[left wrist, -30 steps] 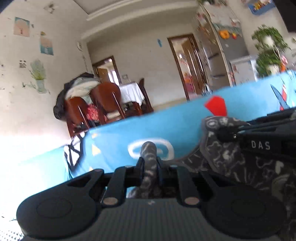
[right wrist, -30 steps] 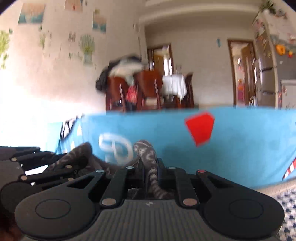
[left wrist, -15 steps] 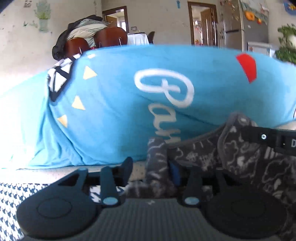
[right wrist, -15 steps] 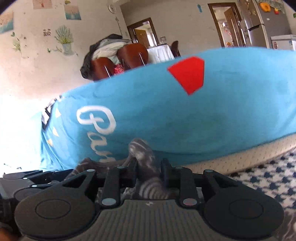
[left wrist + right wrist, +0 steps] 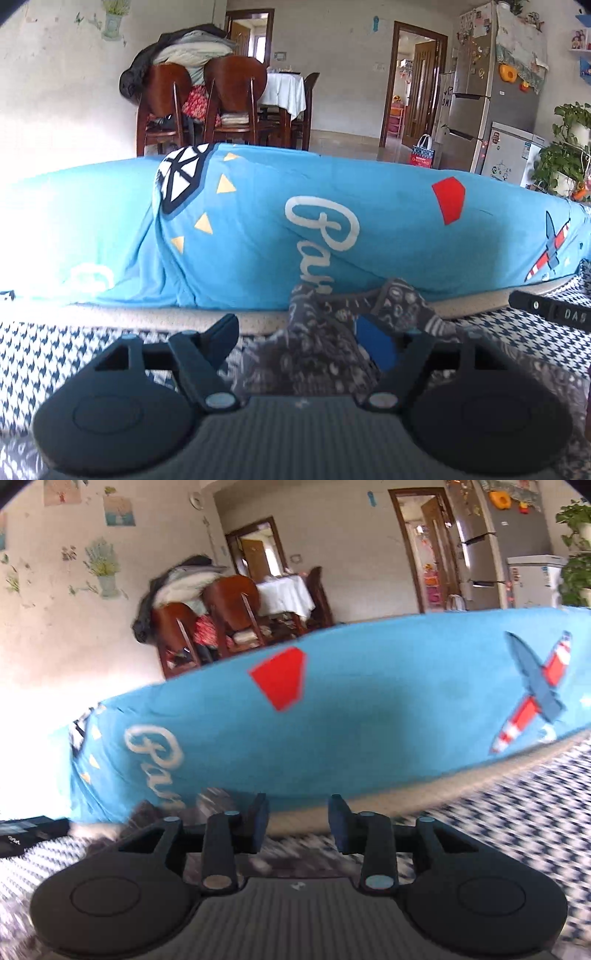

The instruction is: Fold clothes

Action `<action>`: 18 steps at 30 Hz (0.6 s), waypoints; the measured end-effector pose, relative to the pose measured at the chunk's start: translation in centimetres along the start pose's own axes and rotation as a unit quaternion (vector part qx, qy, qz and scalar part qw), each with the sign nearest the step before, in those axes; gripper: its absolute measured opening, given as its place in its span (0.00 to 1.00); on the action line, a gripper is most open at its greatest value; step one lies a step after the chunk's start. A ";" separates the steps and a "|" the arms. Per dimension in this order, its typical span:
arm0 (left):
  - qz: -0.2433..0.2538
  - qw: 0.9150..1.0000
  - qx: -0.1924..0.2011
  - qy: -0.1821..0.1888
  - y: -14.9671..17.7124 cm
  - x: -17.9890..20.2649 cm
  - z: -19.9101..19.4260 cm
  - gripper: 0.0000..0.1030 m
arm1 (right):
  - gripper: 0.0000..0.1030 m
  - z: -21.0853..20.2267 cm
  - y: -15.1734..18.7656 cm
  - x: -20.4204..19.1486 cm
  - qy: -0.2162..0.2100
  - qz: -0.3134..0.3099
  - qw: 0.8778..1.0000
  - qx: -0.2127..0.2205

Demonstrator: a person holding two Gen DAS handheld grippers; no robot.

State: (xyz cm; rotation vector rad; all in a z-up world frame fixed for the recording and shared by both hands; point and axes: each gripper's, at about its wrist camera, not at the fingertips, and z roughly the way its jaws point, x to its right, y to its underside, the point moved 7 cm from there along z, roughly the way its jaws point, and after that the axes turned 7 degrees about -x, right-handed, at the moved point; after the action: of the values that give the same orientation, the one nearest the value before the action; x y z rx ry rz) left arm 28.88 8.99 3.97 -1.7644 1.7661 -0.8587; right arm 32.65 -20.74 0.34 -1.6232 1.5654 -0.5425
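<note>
A dark grey garment [image 5: 325, 343] printed with white doodles lies crumpled on a blue-and-white houndstooth cover [image 5: 74, 354], just in front of a rolled bright blue quilt [image 5: 258, 229] bearing white script, a red shape and a striped aeroplane. The left tongs [image 5: 306, 339] stand wide and are opening, the garment's bunched edge rising between the two fingers; the left finger [image 5: 221, 338] is clear of the cloth, while the right one is partly hidden behind the fabric, so contact there cannot be told. At the right edge of that view, part of the other black tool [image 5: 554, 312] shows over the cover. The right tongs [image 5: 298, 818] are parted to a moderate gap and also opening, with nothing pinched between them; blurred grey cloth lies below and to their left, beside the quilt's near edge. Beyond the quilt stand two wooden chairs [image 5: 195, 103] heaped with coats and bedding [image 5: 184, 48], a dining table under a white cloth [image 5: 282, 90], an open doorway [image 5: 415, 85], a silver refrigerator [image 5: 491, 85] covered in magnets, and leafy potted plants [image 5: 565, 155].
</note>
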 end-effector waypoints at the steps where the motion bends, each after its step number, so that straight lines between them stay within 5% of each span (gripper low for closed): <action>1: -0.006 1.000 -0.004 0.004 0.4 -0.1 -0.7 0.71 | 0.36 -0.2 0.6 0.9 0.006 0.004 1.000 -0.006; 6: -0.039 0.999 -0.015 0.008 3.2 -0.9 -4.2 0.76 | 0.37 -0.4 3.1 4.7 0.035 0.024 0.999 -0.033; 10: -0.047 0.998 -0.026 -0.009 5.9 -1.8 -5.6 0.77 | 0.55 0.3 4.1 6.6 0.047 0.040 0.997 -0.038; 18: -0.074 0.996 -0.032 -0.024 6.0 -4.0 -5.9 0.77 | 0.57 1.8 5.8 7.1 0.070 0.000 0.996 -0.060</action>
State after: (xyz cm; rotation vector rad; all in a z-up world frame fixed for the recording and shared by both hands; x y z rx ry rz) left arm 20.63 13.24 3.26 -1.9604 1.6657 -0.8198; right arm 31.45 -26.63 -6.78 -1.7055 1.7305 -0.5824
